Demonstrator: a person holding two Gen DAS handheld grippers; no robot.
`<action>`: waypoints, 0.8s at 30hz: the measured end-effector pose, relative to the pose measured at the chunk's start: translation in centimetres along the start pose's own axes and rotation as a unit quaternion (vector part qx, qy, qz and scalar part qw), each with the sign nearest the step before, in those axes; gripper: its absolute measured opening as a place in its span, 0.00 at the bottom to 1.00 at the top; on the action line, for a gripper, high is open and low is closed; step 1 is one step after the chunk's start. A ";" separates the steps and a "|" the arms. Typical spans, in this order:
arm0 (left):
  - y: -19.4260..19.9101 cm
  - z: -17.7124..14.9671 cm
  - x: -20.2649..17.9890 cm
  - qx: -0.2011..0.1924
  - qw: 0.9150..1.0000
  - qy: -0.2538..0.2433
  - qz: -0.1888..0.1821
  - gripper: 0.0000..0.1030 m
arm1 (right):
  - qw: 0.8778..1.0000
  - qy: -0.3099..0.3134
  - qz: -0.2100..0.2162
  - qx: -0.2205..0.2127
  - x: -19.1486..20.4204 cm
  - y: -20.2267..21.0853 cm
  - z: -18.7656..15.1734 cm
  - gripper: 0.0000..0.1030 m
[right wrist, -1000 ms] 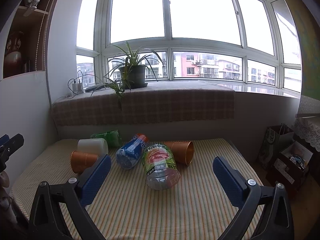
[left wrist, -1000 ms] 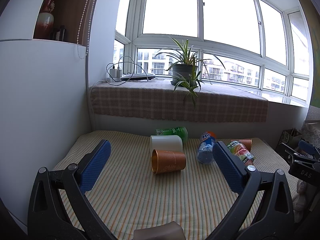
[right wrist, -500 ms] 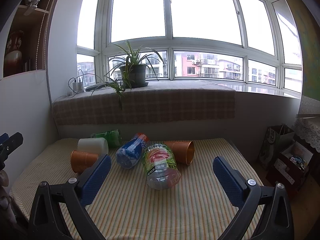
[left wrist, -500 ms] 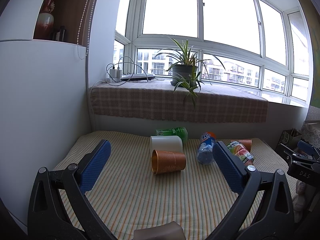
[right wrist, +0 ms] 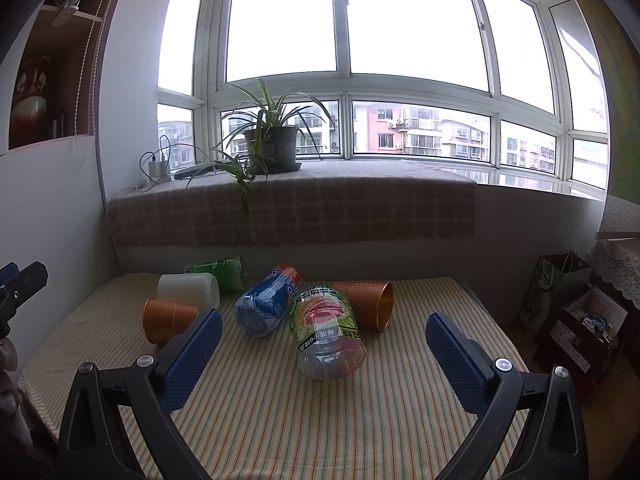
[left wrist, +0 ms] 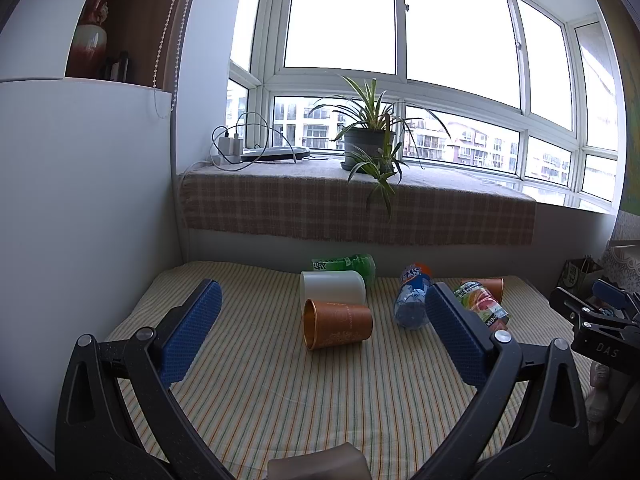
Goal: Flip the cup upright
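From my feeds, the striped table cover [left wrist: 280, 400] fills the foreground, with every container on it lying on its side near the far edge. The biggest is the clear bottle with the pink fruit label [right wrist: 326, 330], its base towards my right camera; I can't tell whether anything is inside. Next to it on the left lies the blue-labelled bottle [right wrist: 266, 304], also base-first and see-through. Behind that, against the wall, is the green bottle [left wrist: 346, 263]. The white cup [left wrist: 332, 286] lies just in front of the green bottle, and touching its near side is the copper cup [left wrist: 338, 323], tipped over with its open mouth pointing left in the left view; the inside looks bare. A second copper cup [right wrist: 370, 304] lies behind the fruit-label bottle, mouth to the right, and it too looks to have nothing in it.

My left gripper [left wrist: 320, 330] is spread wide with nothing between its blue pads, lined up short of the near copper cup. My right gripper [right wrist: 324, 350] is equally spread, holding nothing, facing the fruit-label bottle.
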State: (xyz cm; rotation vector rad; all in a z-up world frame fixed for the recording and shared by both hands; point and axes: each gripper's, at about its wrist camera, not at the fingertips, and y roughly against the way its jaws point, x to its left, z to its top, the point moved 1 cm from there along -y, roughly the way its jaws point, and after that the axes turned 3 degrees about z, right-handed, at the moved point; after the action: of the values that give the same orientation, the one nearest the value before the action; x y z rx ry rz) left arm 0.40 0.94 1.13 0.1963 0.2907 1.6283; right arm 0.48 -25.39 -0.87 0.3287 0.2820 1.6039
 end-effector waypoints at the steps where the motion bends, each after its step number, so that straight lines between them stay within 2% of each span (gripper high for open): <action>1: 0.0 0.1 0.0 0.000 1.000 0.000 0.000 1.00 | 1.000 0.001 0.000 0.000 0.1 -0.1 0.0 1.00; 11: -0.4 0.1 0.7 0.005 1.000 0.003 0.007 1.00 | 1.000 0.016 0.013 0.006 0.9 -1.1 0.2 1.00; 16: -1.4 -0.5 1.2 0.015 1.000 0.003 0.008 1.00 | 0.998 0.047 0.032 0.008 2.1 -2.3 0.8 1.00; 21: -2.1 -1.1 2.2 0.028 1.000 0.003 0.011 1.00 | 0.992 0.088 0.089 0.015 3.8 -4.4 2.0 1.00; 24: -2.4 -1.4 2.8 0.035 0.999 0.003 0.009 1.00 | 0.984 0.138 0.113 0.019 5.5 -6.0 3.0 1.00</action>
State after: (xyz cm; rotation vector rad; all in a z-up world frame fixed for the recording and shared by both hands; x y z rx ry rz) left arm 2.04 3.78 -1.11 0.2478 0.3523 1.6378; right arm 6.92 -19.64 -0.11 0.1707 0.5027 1.8733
